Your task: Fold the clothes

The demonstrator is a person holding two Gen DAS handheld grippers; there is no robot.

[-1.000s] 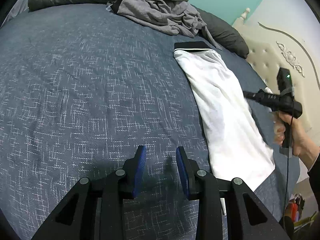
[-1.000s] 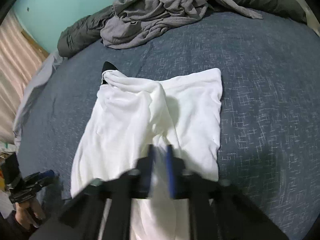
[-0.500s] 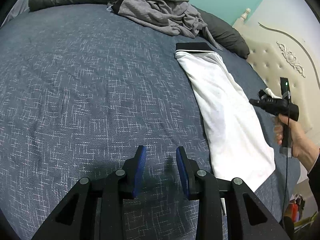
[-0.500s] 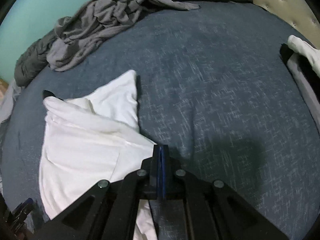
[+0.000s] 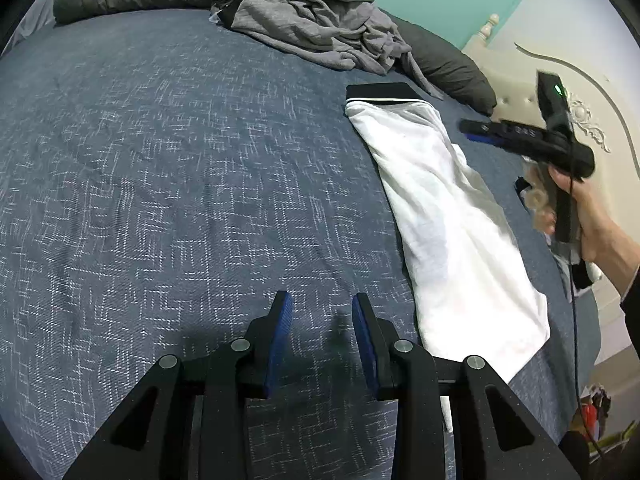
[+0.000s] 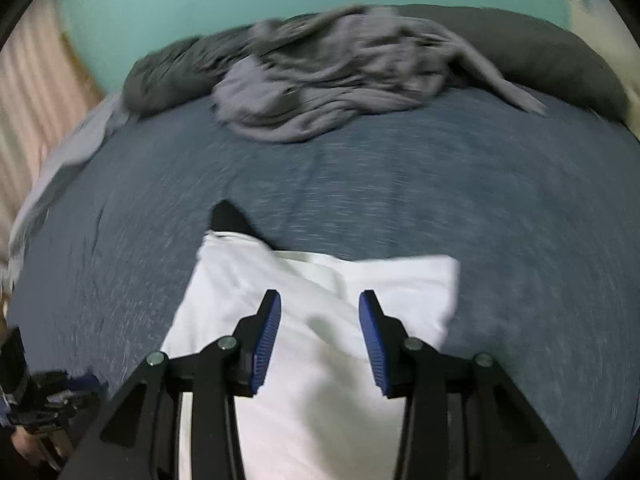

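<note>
A white garment [image 5: 444,216] with a black band at its far end lies folded lengthwise on the blue bedspread [image 5: 180,168]. It also shows in the right wrist view [image 6: 320,304], partly under my fingers. My left gripper [image 5: 322,304] is open and empty above bare bedspread, left of the garment. My right gripper [image 6: 319,300] is open and empty just above the white cloth. The right gripper also shows in the left wrist view [image 5: 468,130], held above the garment's right edge. The right wrist view is blurred.
A heap of grey clothes [image 5: 320,28] and dark pillows [image 5: 444,68] lie at the far side of the bed. A cream headboard [image 5: 560,92] stands at the right. The heap also shows in the right wrist view [image 6: 332,80].
My right gripper, shut on a fold of the white garment before, has let go, opened and swung back over it. The garment lies flatter. My left gripper has not moved.
</note>
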